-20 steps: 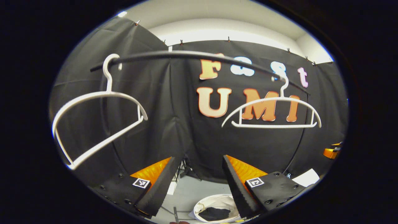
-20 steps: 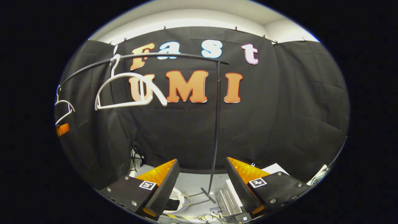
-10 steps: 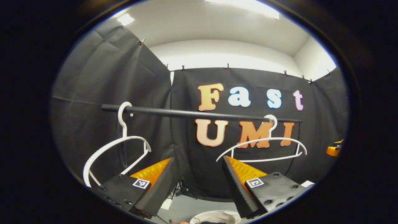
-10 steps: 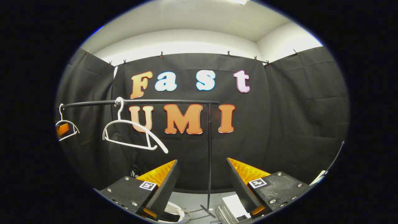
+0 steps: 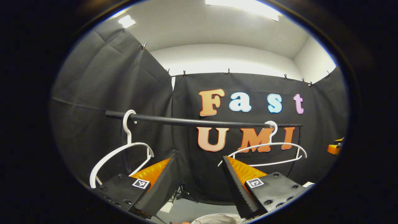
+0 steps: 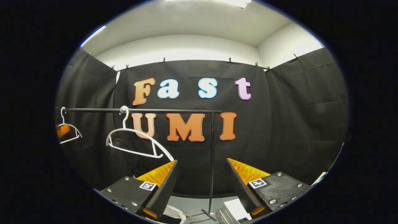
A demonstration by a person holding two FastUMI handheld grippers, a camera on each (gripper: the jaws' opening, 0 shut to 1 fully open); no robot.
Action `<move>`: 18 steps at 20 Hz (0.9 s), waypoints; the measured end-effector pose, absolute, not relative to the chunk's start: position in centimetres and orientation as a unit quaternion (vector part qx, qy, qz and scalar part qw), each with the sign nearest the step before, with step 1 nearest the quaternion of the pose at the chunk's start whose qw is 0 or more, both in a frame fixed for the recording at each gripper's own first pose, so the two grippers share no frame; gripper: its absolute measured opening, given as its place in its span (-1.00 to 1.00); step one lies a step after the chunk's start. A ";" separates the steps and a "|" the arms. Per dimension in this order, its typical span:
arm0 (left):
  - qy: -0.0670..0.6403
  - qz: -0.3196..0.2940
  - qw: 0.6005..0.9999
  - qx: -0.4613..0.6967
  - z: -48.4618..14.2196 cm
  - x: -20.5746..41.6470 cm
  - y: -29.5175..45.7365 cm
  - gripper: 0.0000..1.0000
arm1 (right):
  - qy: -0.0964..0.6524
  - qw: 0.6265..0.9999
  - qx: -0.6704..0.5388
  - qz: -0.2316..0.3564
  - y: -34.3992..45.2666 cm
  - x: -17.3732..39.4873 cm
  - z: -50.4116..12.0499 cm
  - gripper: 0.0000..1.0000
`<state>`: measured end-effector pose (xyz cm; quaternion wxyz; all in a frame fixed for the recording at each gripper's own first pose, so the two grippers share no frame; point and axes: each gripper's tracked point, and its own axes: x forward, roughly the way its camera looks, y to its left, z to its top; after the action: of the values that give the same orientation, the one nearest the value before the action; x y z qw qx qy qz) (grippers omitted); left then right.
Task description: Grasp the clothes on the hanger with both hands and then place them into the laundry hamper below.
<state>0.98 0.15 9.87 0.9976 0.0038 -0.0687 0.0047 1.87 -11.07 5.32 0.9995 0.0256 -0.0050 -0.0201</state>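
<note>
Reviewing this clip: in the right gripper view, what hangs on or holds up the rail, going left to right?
Small far hanger → nearer white hanger → upright post at the rail's right end. Both hangers are bare.

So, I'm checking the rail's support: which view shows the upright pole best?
The right gripper view: the upright pole runs from the rail down to the floor. In the left gripper view it is a thin line.
</note>
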 end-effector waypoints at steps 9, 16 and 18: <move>-0.070 0.001 0.998 0.009 9.9 1.5 0.8 1.00 | -0.007 0.999 0.028 -0.021 -10.2 2.4 5.4 0.84; -0.067 0.000 0.998 0.010 9.5 2.2 1.0 0.87 | -0.003 1.000 0.022 -0.021 -9.5 2.9 5.2 0.84; -0.065 0.002 0.998 0.009 9.3 2.5 1.1 0.94 | -0.003 1.000 0.022 -0.018 -9.0 2.9 5.2 0.84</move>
<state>2.46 1.15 9.28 0.9979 0.0094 -0.0647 0.0022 2.94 -9.04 5.24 0.9996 0.0218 -0.0031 -0.0181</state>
